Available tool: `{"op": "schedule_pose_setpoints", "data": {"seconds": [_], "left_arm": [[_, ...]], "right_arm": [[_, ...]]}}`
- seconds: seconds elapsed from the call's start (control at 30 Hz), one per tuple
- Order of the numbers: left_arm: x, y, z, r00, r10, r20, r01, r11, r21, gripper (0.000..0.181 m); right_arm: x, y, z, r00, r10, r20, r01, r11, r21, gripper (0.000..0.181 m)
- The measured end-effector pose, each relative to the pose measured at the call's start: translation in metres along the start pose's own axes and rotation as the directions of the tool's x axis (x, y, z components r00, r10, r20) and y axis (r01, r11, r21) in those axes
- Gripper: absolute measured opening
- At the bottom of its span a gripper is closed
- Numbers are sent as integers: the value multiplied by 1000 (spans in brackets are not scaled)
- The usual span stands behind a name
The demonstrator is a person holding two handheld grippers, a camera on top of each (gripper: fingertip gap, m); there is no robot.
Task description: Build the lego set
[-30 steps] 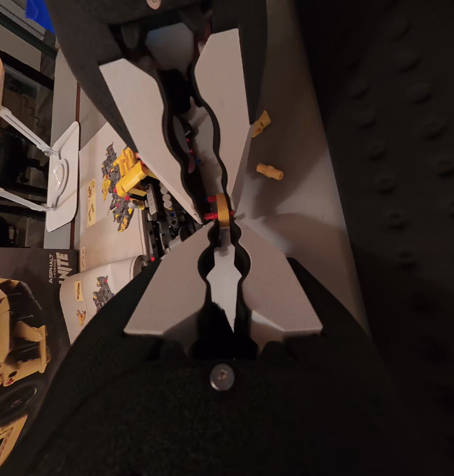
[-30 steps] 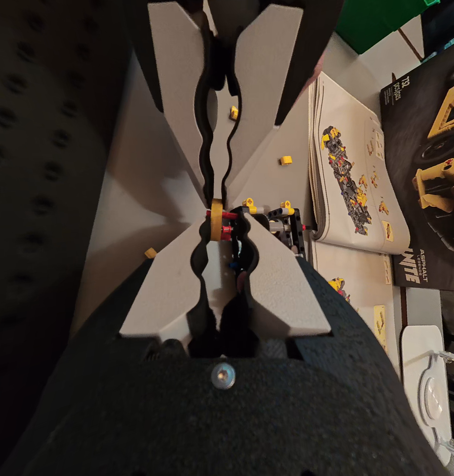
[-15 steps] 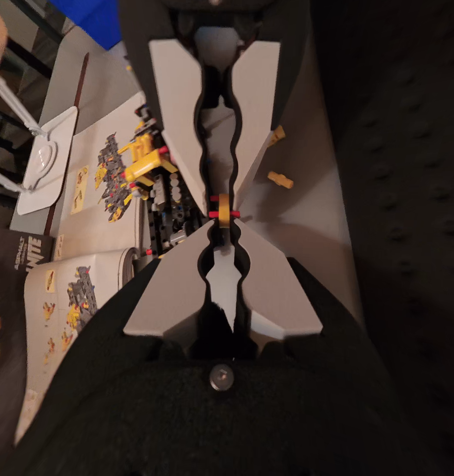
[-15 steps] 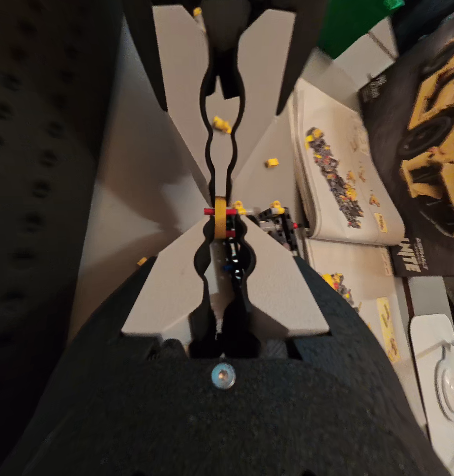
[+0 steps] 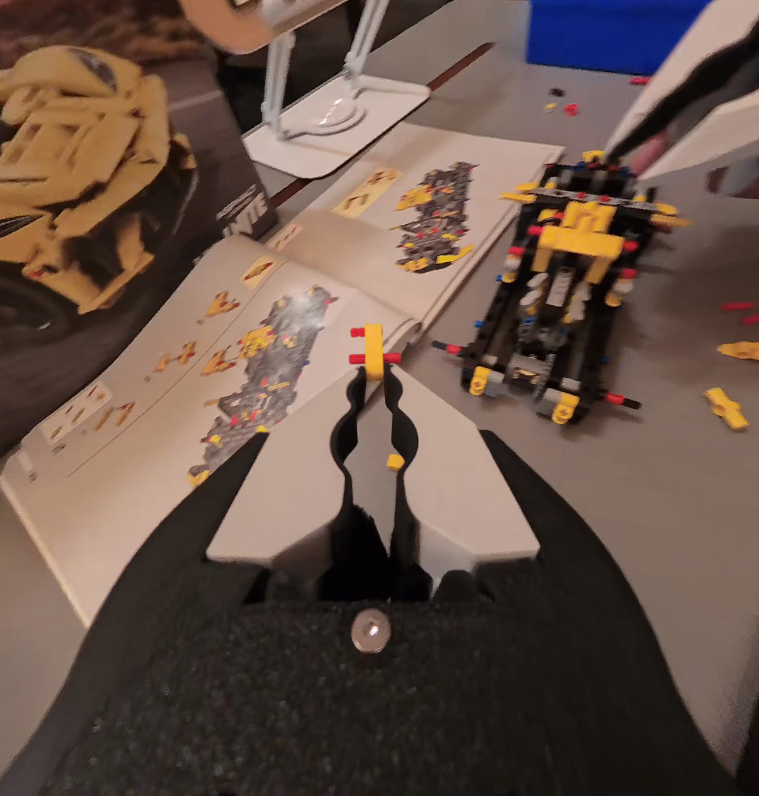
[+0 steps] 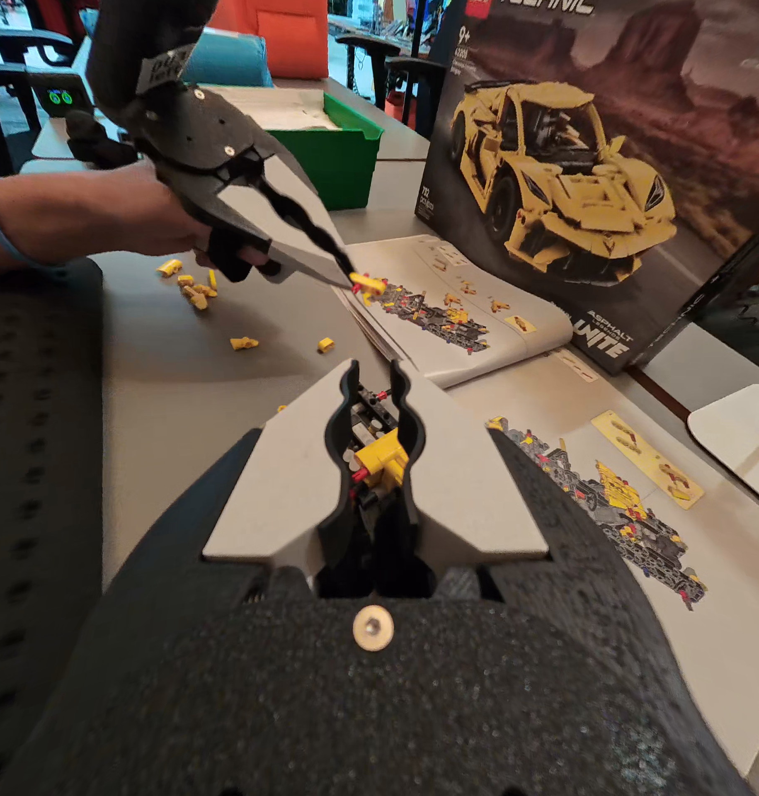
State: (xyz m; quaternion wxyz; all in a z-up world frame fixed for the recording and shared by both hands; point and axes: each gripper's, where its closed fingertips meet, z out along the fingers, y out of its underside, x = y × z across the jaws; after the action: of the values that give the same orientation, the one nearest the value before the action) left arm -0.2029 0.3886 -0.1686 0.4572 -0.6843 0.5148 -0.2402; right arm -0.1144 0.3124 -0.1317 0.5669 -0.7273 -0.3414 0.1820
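Note:
My left gripper (image 5: 372, 375) is shut on a short yellow beam with red pins (image 5: 373, 349) and holds it above the open instruction booklet (image 5: 257, 353). The black and yellow chassis (image 5: 571, 293) stands on the table to its right. My right gripper (image 6: 373, 374) hovers over the chassis's far end with its jaws a little apart and nothing between the tips. Part of the chassis (image 6: 379, 461) shows through the gap. The right wrist view shows the left gripper (image 6: 355, 281) with the yellow beam (image 6: 369, 284), held by a person's hand (image 6: 110, 215).
The set's box (image 6: 584, 172) stands behind the booklet (image 6: 455, 310). Loose yellow pieces (image 6: 194, 288) and red pins (image 5: 748, 312) lie on the table. A green bin (image 6: 339, 150), a blue bin (image 5: 606, 34), a white stand base (image 5: 339, 129) and a dark mat (image 6: 37, 430) surround the work area. There is about 12 centimetres between the tips of the two grippers.
The grippers were tip to tip, both on the yellow beam. They have pulled apart: the left keeps the beam, the right has let go and now sits over the chassis.

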Motion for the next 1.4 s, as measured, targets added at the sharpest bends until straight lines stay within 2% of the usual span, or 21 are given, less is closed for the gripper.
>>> {"op": "schedule_pose_setpoints", "data": {"seconds": [0.13,0.23,0.57,0.87,1.1,1.17,1.27,1.33,1.4], "left_arm": [[-7,-1,-1,999,-13,37,12,1000,14,8],[-8,2,0,998,6,58,-6,1000,-6,8],[-4,-2,0,999,18,34,-19,1000,11,8],[-2,-8,-3,996,73,60,-75,997,32,8],[4,-10,-3,996,77,35,-78,996,36,8],[13,-12,-3,997,80,-13,-79,995,54,8],[42,-23,-9,981,101,-163,-82,990,117,8],[74,-26,-15,939,130,-318,-88,986,142,7],[110,-21,-25,856,141,-498,-90,988,126,8]], "right_arm": [[0,6,4,999,-46,-29,45,998,-33,13],[-1,4,4,1000,-13,-14,13,1000,-19,12],[8,3,1,998,64,-17,-64,998,-6,11],[4,9,5,999,44,-9,-44,998,-35,11],[7,8,3,999,51,-10,-51,998,-36,11],[10,8,0,998,67,-1,-67,997,-42,12],[-4,9,-11,983,97,155,-87,994,-73,19],[-7,13,-22,974,92,208,-73,993,-96,20],[-13,15,-34,960,97,262,-71,992,-106,21]]}}
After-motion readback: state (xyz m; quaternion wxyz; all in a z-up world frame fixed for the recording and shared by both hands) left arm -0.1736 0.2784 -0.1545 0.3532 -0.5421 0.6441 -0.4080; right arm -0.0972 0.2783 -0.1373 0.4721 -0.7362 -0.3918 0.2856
